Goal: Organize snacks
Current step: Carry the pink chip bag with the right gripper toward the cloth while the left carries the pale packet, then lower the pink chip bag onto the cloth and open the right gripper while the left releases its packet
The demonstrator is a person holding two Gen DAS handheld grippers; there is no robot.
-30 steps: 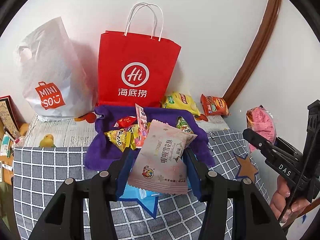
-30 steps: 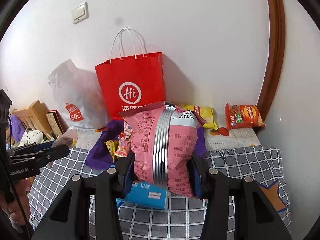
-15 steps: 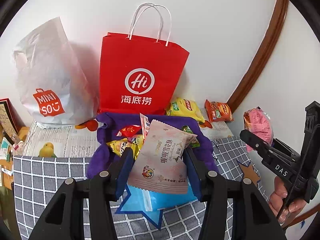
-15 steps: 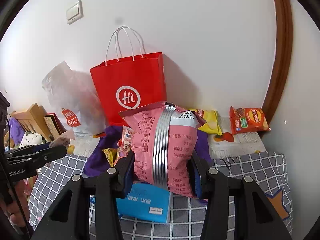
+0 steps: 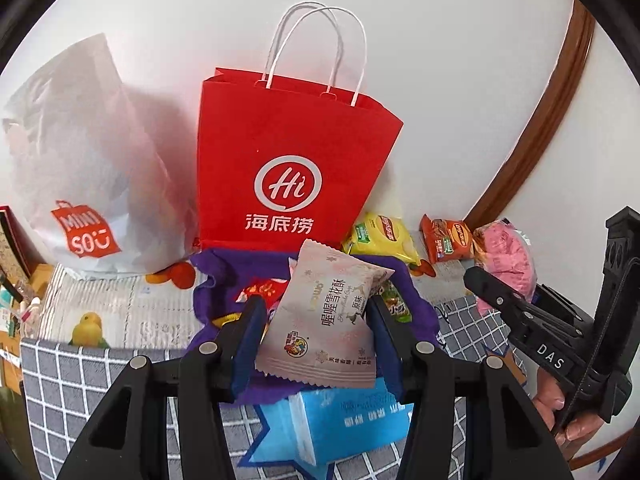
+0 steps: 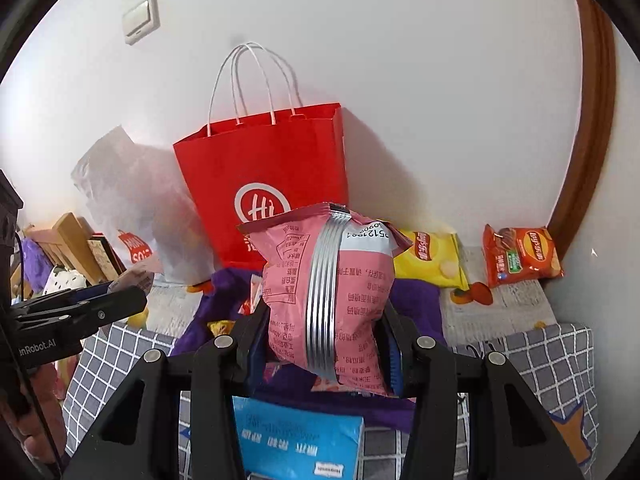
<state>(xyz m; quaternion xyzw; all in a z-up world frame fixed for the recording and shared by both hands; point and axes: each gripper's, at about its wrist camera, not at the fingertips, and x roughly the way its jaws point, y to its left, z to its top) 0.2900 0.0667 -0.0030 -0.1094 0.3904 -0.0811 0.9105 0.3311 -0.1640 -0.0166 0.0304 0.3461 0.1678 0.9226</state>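
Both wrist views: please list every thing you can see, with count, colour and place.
Paper bag: 1, red, upright against the wall.
Plastic bag: 1, white, left of the paper bag.
Cloth: 1, purple, before the paper bag, small snacks on it.
Chip bags: 2, yellow and orange, by the wall at right.
Blue pack: 1, on the checked cover.
Pale packet: 1, in the left gripper.
Pink bag: 1, in the right gripper.
Hands: 2, partly seen, one behind each gripper.
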